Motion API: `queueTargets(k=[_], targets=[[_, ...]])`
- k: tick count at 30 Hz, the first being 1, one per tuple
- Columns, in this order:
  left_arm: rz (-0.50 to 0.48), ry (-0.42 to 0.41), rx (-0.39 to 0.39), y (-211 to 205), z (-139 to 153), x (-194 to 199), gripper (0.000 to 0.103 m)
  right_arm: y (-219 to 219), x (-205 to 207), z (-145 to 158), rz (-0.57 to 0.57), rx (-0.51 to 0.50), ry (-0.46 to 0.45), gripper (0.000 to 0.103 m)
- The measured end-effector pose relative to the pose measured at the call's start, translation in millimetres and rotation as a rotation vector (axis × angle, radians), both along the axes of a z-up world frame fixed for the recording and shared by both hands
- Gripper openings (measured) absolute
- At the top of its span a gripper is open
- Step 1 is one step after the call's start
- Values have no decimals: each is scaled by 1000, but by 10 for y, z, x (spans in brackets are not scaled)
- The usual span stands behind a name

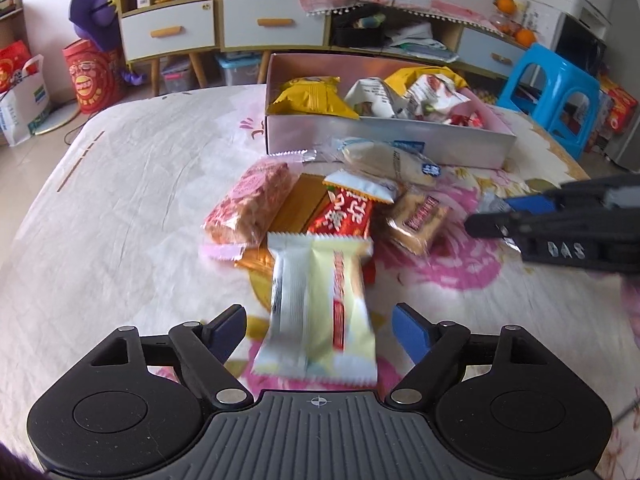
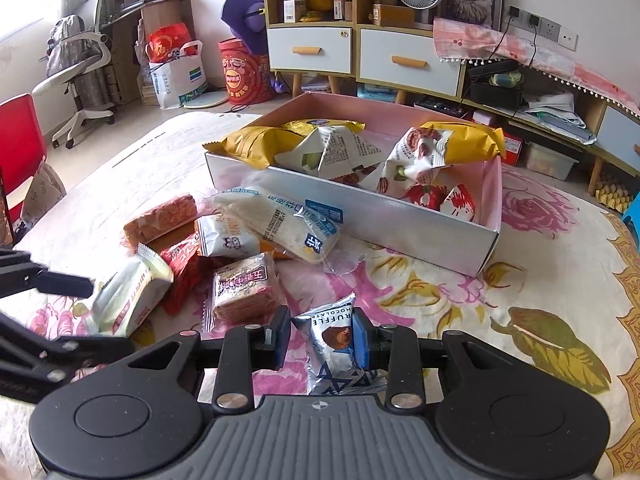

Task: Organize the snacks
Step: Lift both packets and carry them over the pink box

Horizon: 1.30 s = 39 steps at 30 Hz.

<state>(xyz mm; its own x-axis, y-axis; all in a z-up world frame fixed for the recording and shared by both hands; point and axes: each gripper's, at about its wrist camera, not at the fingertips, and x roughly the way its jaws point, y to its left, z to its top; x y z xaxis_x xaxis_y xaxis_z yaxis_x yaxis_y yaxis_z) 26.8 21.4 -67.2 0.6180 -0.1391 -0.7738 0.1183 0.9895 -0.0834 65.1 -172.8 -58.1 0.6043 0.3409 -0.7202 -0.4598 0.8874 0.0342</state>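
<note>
My left gripper (image 1: 318, 312) stands open over the flowered bedspread. A cream and white snack packet (image 1: 320, 308) lies lengthwise between its blue pads, with a gap on each side. Just beyond it a pile of loose snacks holds a pink crisp bar (image 1: 252, 204), a red packet (image 1: 344, 212), a clear rice-cracker pack (image 1: 384, 158) and a brown biscuit pack (image 1: 418, 220). My right gripper (image 2: 321, 314) is shut on a silver truffle chocolate packet (image 2: 332, 340), held above the cloth to the right of the pile. A white and pink box (image 2: 360, 216) behind the pile holds yellow and white packets.
A bedspread (image 1: 120, 220) covers the whole work surface. Behind it stand low cabinets with white drawers (image 1: 272, 24), a blue plastic stool (image 1: 556, 88) at the right, and red bags (image 1: 96, 76) on the floor at the left. A red chair (image 2: 20, 148) stands at the far left.
</note>
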Motion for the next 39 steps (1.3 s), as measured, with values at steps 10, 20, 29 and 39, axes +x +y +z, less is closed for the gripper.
queueTargets(k=[10,20,29,39], targets=[[5,13,24,-28,5,28,44,-2,-46,82,5,-3,-9,23],[1,47,-57,26,198,3,44,43,-105,245,-12,11,-24,23],[24,26,-129,65,456,105,44,101,-101,422,-26,31,-48,23],[44,-27,-193,-5,691,396,44,-91,58,661,-127,123,-93,23]])
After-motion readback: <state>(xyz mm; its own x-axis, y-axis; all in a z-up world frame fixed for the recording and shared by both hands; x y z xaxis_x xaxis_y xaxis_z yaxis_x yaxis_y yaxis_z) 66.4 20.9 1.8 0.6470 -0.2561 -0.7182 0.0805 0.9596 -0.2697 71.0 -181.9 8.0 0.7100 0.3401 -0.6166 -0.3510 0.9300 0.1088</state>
